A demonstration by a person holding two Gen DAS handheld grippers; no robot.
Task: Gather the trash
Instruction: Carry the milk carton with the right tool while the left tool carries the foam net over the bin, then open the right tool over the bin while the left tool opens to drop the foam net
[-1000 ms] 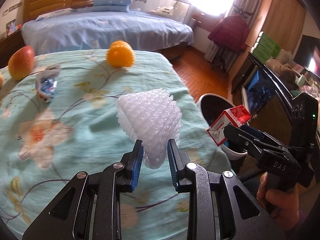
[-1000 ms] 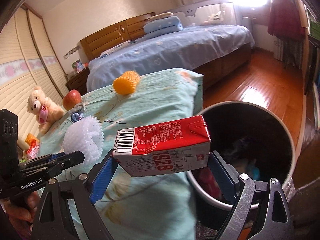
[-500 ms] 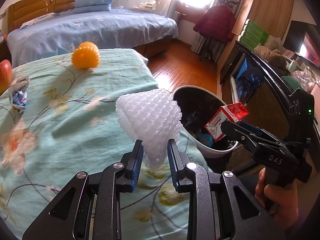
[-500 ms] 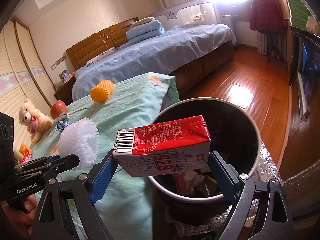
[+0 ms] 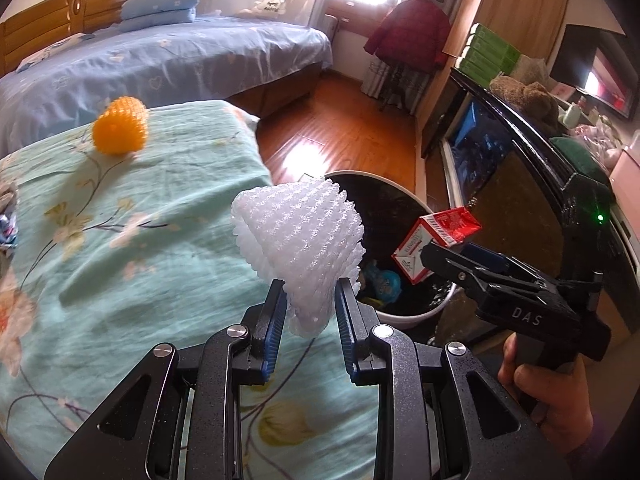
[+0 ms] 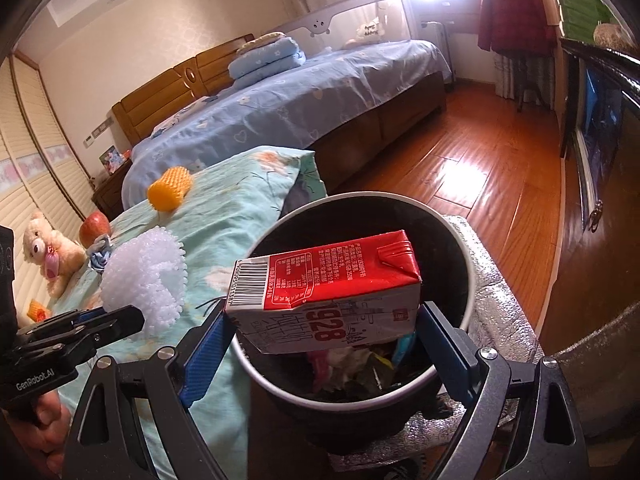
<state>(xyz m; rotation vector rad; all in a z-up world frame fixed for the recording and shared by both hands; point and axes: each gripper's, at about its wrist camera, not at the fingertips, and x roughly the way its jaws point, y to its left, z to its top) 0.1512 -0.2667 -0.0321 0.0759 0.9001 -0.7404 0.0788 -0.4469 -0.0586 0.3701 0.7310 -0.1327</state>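
Observation:
My left gripper (image 5: 310, 300) is shut on a white foam fruit net (image 5: 300, 240) and holds it above the edge of the floral bedspread, beside the black trash bin (image 5: 408, 204). My right gripper (image 6: 324, 340) is shut on a red and white milk carton (image 6: 324, 292) and holds it flat over the open bin (image 6: 456, 248), which has trash inside. The carton also shows in the left wrist view (image 5: 436, 240), and the foam net in the right wrist view (image 6: 144, 280).
An orange foam net (image 5: 120, 130) lies on the teal bedspread (image 5: 120, 240). An apple (image 6: 94, 228), a crumpled blue wrapper (image 6: 100, 256) and a teddy bear (image 6: 44, 252) lie further left. A blue bed, wooden floor and a dark cabinet surround the bin.
Both grippers have moved right, off the bedspread toward the bin. The carton now hangs over the bin's opening and the foam net is beside its rim.

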